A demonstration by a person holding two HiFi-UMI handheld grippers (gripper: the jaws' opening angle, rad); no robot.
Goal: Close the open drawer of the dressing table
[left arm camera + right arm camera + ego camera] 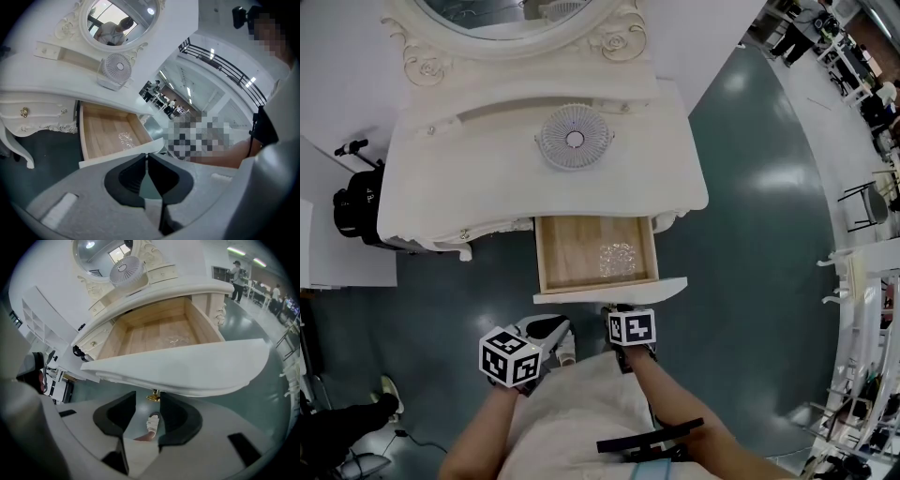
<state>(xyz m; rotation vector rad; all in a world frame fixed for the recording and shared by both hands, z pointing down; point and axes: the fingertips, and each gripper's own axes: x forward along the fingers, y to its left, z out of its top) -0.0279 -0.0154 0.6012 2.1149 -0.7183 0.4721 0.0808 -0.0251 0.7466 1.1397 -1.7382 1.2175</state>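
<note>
Over dark teal floor (pixel 750 234), facing the open drawer (pixel 154 333) of the white dressing table (pixel 422 187), pulled out just ahead of the right gripper (pixel 147 401): holding its jaws wide apart, empty, brass knob (pixel 153 396) at their tips; holding left gripper (pixel 147 156) jaws together on nothing. Probably best pushing the front squarely, straight in.

The white carved dressing table (pixel 469 178) looks smoothly painted with a soft sheen; its open drawer (pixel 572 253) is pale matt wood with visible grain inside, behind a smooth white painted front; the small gold knob (pixel 153 396) below that front looks like shiny metal; a crinkled clear plastic-like scrap (pixel 617 258) glints on the wood. The dark teal floor (pixel 750 216) is glossy, mirroring lights; the left gripper (pixel 147 157) and right gripper (pixel 147 398) have matt pale-grey shells and matt black pads (pixel 129 176).
</note>
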